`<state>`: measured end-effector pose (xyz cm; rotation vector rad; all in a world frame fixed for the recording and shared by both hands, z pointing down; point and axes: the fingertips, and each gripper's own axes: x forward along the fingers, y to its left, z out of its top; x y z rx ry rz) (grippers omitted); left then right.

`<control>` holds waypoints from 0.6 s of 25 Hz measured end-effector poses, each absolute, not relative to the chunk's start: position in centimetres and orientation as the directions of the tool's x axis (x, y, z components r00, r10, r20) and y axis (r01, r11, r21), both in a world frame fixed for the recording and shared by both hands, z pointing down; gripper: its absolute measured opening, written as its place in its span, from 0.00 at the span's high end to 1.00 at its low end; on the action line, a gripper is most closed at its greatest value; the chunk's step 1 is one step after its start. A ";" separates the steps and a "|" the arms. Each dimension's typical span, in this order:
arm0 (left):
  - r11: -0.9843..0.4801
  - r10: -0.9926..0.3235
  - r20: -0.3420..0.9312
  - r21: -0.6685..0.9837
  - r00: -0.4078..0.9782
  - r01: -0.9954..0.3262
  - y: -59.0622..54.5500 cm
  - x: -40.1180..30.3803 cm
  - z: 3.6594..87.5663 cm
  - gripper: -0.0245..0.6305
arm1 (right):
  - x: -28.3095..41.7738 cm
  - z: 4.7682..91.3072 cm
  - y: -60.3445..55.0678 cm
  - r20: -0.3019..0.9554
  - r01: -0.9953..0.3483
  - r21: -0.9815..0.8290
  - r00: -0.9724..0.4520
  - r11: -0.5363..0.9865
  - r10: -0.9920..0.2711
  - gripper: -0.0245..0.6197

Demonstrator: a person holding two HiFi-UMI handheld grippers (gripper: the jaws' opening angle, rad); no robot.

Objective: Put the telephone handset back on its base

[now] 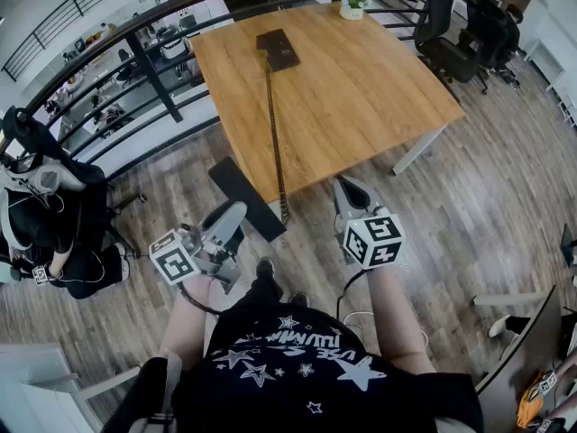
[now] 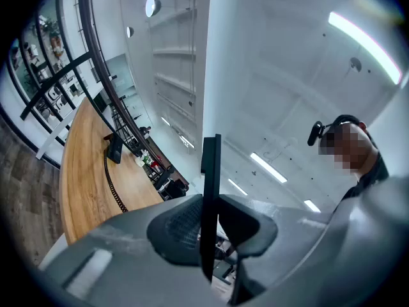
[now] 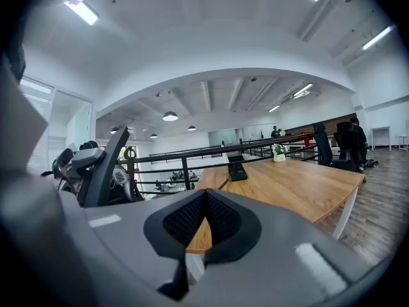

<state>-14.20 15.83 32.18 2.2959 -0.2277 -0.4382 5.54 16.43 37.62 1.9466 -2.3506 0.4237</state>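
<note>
Left hand-held gripper: jaws clamped on the handset, which stands edge-on between them. Right hand-held gripper: jaws together, empty. Base sits on the surface, well ahead of both. Cord runs from the base towards the left one.

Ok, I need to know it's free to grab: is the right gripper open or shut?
The right gripper is shut and empty: in its own view the pads meet, with nothing between them.
</note>
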 end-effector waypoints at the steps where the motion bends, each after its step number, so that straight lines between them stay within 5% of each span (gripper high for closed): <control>1: -0.684 -0.296 -0.238 0.729 0.925 -0.031 15.8 -14.2 32.3 0.84 | 5.4 37.7 16.4 0.221 -0.971 -0.171 -0.204 0.168 -0.954 0.97; 15: -0.661 -0.285 -0.235 0.751 0.929 -0.013 14.5 -14.4 33.3 0.84 | 5.5 38.3 15.1 0.239 -0.975 -0.167 -0.183 0.145 -0.954 0.97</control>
